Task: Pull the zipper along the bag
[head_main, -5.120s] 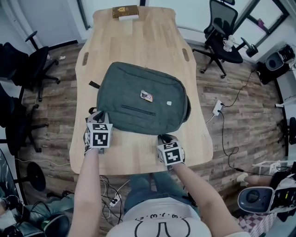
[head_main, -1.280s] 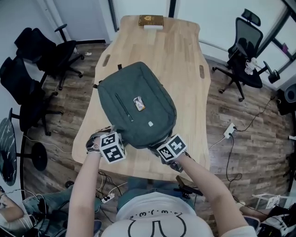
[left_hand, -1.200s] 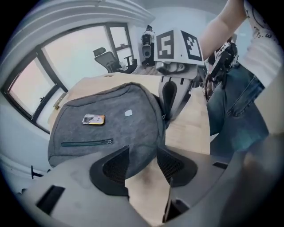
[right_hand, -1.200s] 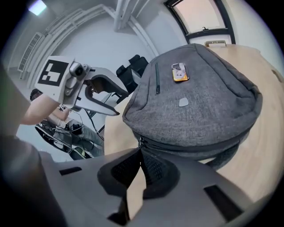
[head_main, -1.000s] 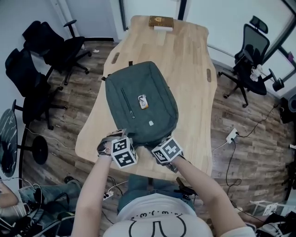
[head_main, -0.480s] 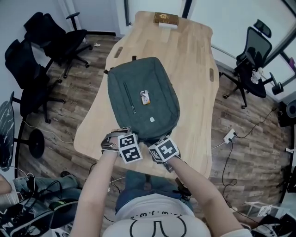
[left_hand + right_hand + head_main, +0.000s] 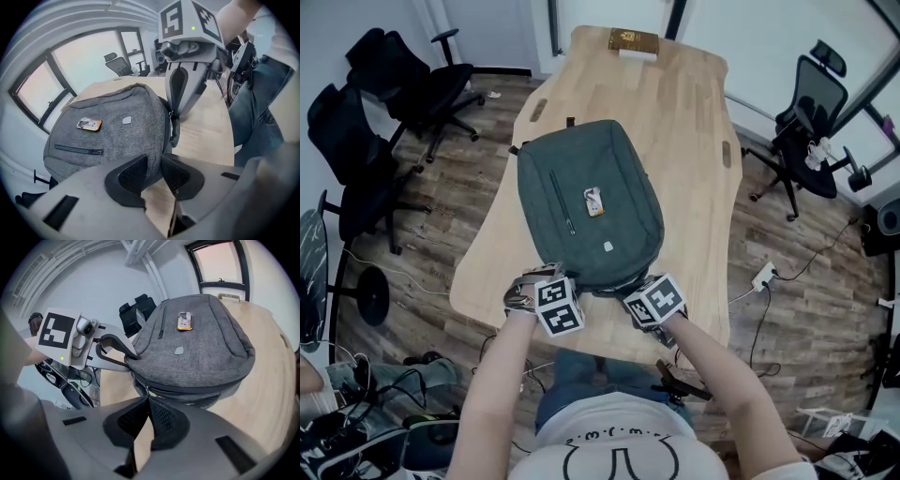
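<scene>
Pale wooden surface (image 7: 694,141) on plank floor; three black office chairs (image 7: 806,150) around. One grey-green bag (image 7: 586,202) flat at the near end, front up, bearing one short pocket zip (image 7: 560,202), one small picture patch (image 7: 594,201) and one pale tag (image 7: 607,247). Along the side wall, main zipper (image 7: 187,391), a dark line clearest in right gripper view and hardly made out from the head view. Fingers of right gripper (image 7: 149,403) closed on zipper pull (image 7: 146,391). Fingers of left gripper (image 7: 153,161) just been closing, pinching fabric at the bag's near edge. Only in left gripper view: right gripper upright at the bag's corner. One brown book (image 7: 634,41) at the far end. Two grippers, one per hand.
</scene>
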